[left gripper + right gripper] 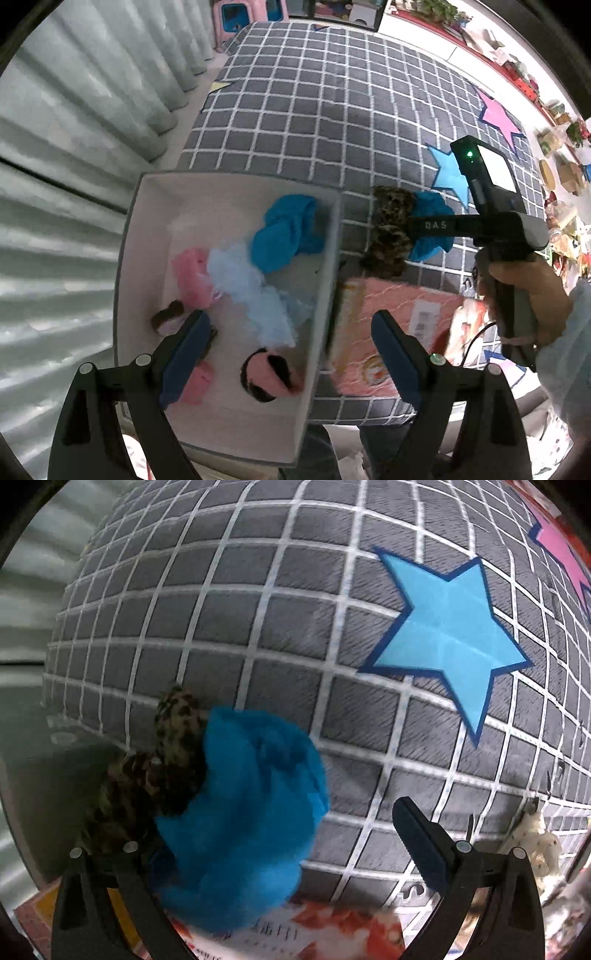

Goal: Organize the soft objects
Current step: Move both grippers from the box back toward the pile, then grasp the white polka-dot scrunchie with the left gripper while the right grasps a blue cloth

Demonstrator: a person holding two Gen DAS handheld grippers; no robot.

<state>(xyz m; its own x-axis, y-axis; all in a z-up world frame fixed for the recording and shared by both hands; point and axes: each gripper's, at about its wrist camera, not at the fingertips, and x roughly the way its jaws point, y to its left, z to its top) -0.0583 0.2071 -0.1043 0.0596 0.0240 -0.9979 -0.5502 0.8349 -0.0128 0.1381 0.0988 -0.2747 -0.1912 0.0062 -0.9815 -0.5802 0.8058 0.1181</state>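
The left gripper (288, 343) hung spread and empty over the white box (325, 280), which held a blue cloth (288, 232) and pink pieces. Just outside the box wall, the right gripper (280, 834) stood spread around a blue scrunchie (251, 812) touching a leopard-print scrunchie (162, 768).

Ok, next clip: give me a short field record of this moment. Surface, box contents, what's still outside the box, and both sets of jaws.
surface: grey grid mat with star patches
box: white box holding bright blue, pale blue and pink soft items
outside box: leopard-print scrunchie and blue scrunchie on the mat, touching; pink packet beside them
left gripper: jaws open, empty, over the box edge
right gripper: jaws open around the blue scrunchie, no squeeze visible
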